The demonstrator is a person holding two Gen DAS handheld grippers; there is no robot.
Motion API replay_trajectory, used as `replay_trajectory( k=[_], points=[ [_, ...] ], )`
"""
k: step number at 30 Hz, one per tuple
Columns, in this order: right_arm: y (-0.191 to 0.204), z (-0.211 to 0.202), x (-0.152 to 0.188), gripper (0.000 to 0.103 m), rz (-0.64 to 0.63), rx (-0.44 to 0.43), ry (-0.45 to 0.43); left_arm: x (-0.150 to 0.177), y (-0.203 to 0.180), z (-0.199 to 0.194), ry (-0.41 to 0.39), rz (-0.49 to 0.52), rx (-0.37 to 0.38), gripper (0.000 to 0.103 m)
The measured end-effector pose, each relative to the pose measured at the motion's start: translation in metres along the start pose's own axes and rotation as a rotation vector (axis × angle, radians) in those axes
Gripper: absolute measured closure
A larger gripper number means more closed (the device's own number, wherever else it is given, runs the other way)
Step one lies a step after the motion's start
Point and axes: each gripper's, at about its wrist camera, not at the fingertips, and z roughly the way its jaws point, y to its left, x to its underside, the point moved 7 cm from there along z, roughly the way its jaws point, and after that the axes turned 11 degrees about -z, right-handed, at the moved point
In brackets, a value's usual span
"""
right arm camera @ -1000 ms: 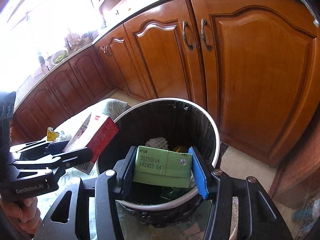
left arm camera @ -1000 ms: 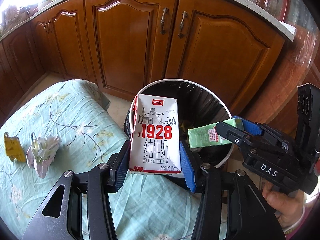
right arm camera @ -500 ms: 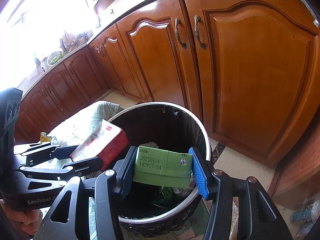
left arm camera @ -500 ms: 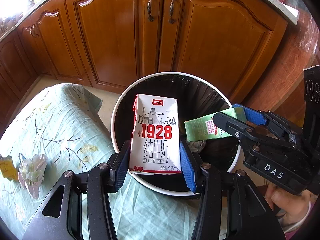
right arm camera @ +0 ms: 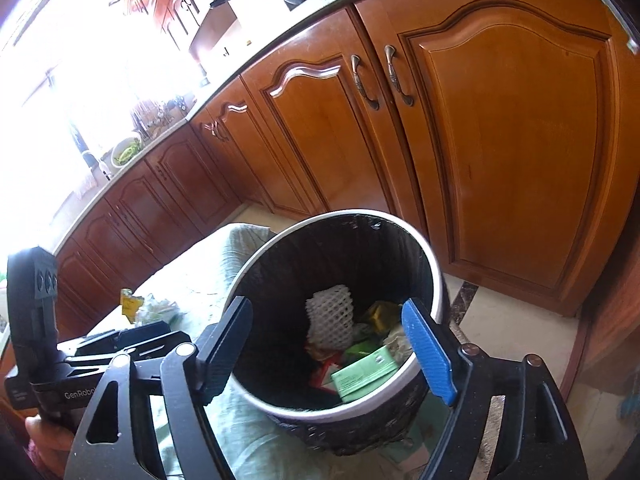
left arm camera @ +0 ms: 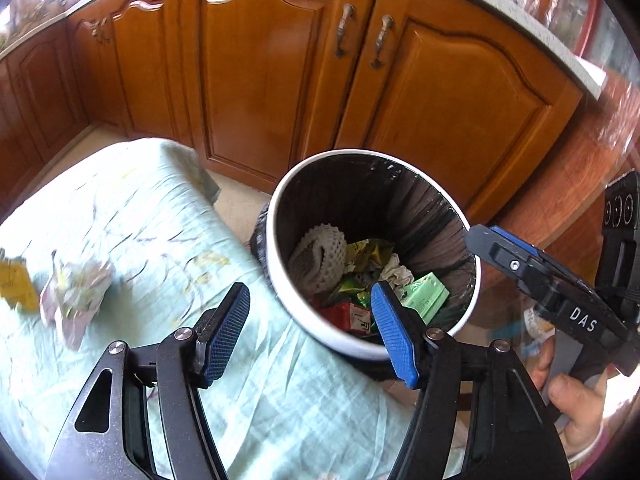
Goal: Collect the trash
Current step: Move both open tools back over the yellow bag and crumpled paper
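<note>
Nearest, left gripper [left arm camera: 310,330] and right gripper [right arm camera: 332,350] spread and empty, jaws just opened, nothing between them. Further, in the bin [left arm camera: 276,280], green carton [right arm camera: 364,372] and red carton [left arm camera: 346,314] lying on other trash. Far left on the cloth [left arm camera: 160,240], tissue [left arm camera: 74,296] and yellow scrap [left arm camera: 14,286]: light, easily pushed off the edge by a hasty reach.

Glossy varnished wood cabinet doors [left arm camera: 276,80], crinkled black plastic bin liner [left arm camera: 400,200], wrinkled matt cloth [left arm camera: 160,240]

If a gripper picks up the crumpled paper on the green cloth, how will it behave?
The crumpled paper looks thin and creased, so it is probably very light and would squash between the pads. Its irregular shape makes rolling unlikely.
</note>
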Motion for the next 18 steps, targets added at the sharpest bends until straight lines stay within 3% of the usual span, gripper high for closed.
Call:
replay_trajectory(
  k=[6,12,14,18],
  points=[
    [0.035,-0.007,0.012,0.015,0.035,-0.098,-0.006,0.023,0.044,-0.037,-0.065,-0.111,0.002,0.038],
    [0.089,0.003,0.026,0.009,-0.017,-0.197,0.057,0.050,0.103,-0.070,-0.111,-0.230,-0.035,0.037],
    [0.108,0.008,0.032,0.003,-0.043,-0.200,0.098,0.058,0.123,-0.080,-0.121,-0.269,-0.043,0.037],
    [0.140,0.019,0.040,0.003,-0.115,-0.169,0.151,0.072,0.159,-0.099,-0.141,-0.328,-0.066,0.037]
  ],
)
